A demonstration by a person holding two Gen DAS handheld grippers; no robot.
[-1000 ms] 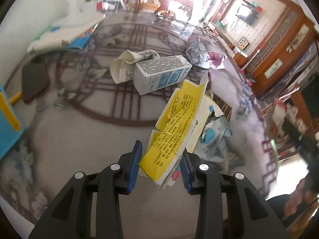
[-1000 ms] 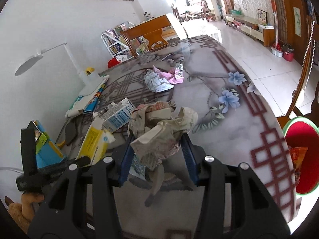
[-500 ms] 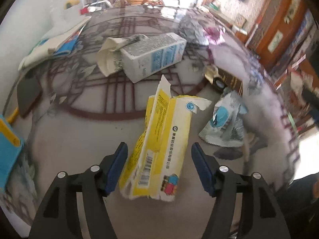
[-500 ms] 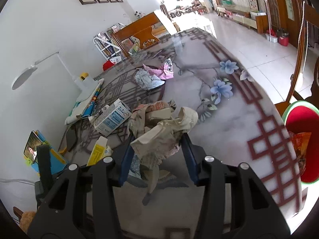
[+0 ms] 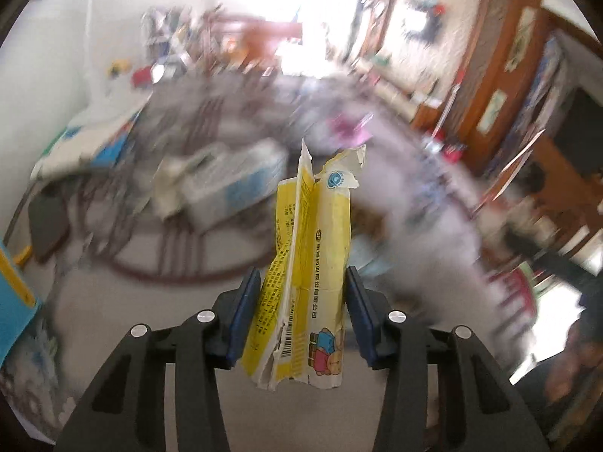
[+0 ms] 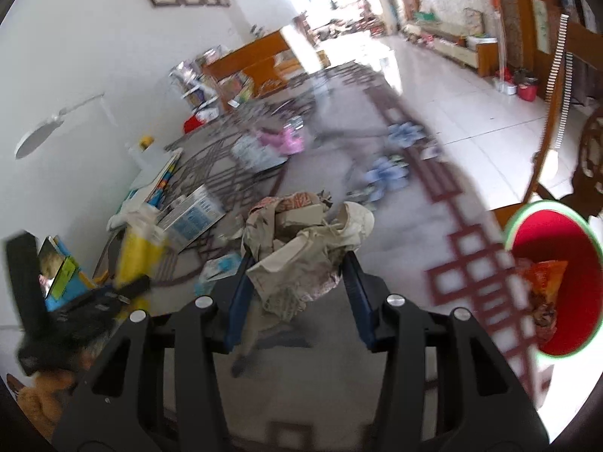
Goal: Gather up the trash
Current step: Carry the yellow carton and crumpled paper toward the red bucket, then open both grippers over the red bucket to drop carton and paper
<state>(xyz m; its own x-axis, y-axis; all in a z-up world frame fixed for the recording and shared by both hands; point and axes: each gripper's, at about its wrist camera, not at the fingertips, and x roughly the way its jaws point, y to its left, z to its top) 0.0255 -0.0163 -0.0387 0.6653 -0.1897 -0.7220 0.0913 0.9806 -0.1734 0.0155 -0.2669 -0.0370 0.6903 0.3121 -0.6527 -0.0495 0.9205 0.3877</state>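
I have both grippers loaded. My left gripper has a torn yellow carton standing upright between its jaws, which are closing on it; the pads appear to touch both sides. My right gripper is pinching a crumpled wad of paper, lifted clear of the worktop.

Progress: I judge the task partly done. The red bin, off the worktop's right edge, already holds an orange wrapper, and two pieces are in hand but not yet dropped in.

Outstanding: a white and blue carton lies toward the worktop's left edge, a small blue and white packet lies just in front of my right gripper, and pink and pale crumpled paper lies toward the far edge. The left wrist view is heavily blurred, so I cannot confirm anything smaller.
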